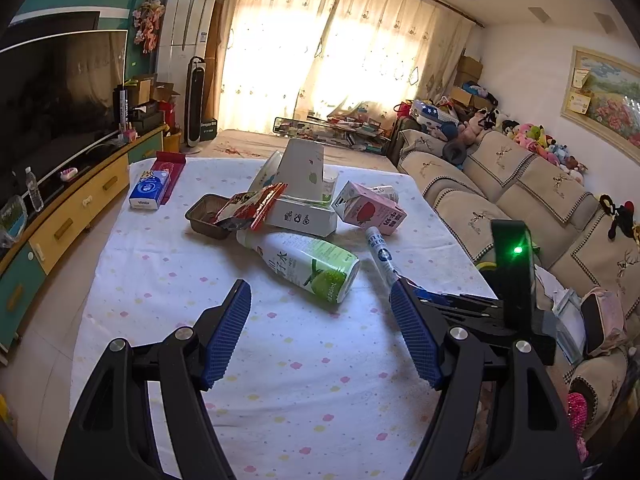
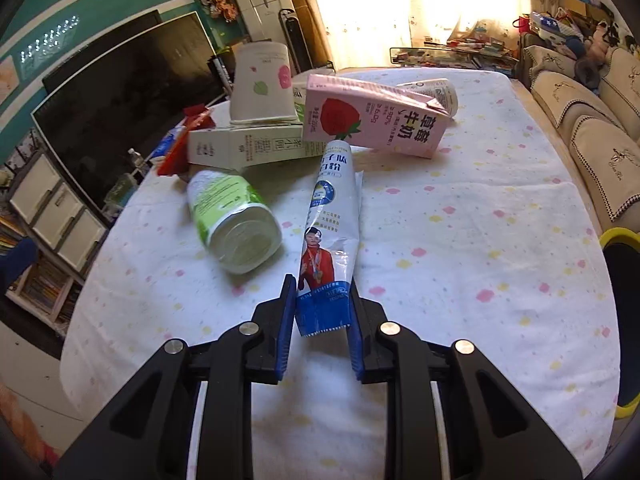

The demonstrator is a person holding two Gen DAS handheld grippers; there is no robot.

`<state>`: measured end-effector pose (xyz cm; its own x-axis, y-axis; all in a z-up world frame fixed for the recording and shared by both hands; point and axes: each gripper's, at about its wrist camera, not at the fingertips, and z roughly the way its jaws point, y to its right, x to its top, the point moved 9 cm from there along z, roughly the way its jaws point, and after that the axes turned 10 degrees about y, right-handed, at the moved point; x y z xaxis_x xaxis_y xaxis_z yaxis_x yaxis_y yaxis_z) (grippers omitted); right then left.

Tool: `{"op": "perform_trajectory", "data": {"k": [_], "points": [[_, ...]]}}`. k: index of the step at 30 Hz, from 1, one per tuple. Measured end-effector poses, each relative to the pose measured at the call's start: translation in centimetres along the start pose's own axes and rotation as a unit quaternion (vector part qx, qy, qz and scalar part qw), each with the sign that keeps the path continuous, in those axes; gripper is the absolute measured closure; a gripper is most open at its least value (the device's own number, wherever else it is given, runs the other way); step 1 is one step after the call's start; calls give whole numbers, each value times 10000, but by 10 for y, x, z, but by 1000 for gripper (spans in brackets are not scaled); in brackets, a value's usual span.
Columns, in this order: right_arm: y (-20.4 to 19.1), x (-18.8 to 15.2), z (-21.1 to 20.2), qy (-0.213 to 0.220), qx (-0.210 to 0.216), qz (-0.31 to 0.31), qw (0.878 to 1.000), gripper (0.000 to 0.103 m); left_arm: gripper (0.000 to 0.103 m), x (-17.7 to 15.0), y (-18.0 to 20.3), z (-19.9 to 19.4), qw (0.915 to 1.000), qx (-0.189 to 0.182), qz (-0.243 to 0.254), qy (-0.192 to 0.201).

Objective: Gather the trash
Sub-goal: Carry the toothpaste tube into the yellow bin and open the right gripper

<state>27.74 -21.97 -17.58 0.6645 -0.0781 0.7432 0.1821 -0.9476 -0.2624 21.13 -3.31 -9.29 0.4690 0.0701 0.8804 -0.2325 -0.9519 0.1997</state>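
From the left wrist view, the left hand-held gripper [image 1: 320, 300] stands wide apart and holds nothing. It hovers over the near part of the bench [image 1: 280, 380], which has a white cloth with small coloured dots. Straight ahead of it lies the green-label bottle [image 1: 304, 262] on its side, its long axis running from far-left to near-right, with the base end nearer to this hand-held gripper. Just right of the bottle lies the blue-white pouch [image 1: 382, 254], and its near end disappears behind the right blue finger. Behind them is the pile: a foil tray [image 1: 204, 216], a red wrapper [image 1: 252, 204], a white box [image 1: 308, 218], a paper cup [image 1: 304, 172] and a pink milk carton [image 1: 370, 208].

From the right wrist view, the right hand-held gripper [image 2: 322, 316] is narrow and closes on the near end of the blue-white pouch [image 2: 330, 232]. The long axis of the pouch runs almost straight away from the fingers, toward the pink milk carton [image 2: 372, 116], and its far end seems to touch or nearly touch the carton. The green-label bottle [image 2: 234, 220] lies just beside the pouch on the left. I judge the right hand has its piece, while the bottle is nearer to the left hand.
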Motion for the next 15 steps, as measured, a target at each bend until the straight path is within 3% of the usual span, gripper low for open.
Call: {"op": "perform_trajectory", "data": {"k": [7, 15], "points": [[32, -5, -48, 315, -50, 240, 9992, 80, 31, -4, 9, 5, 10000, -58, 59, -52], [139, -4, -90, 743, -1016, 904, 9879, 80, 31, -7, 25, 11, 9998, -97, 166, -93]]}}
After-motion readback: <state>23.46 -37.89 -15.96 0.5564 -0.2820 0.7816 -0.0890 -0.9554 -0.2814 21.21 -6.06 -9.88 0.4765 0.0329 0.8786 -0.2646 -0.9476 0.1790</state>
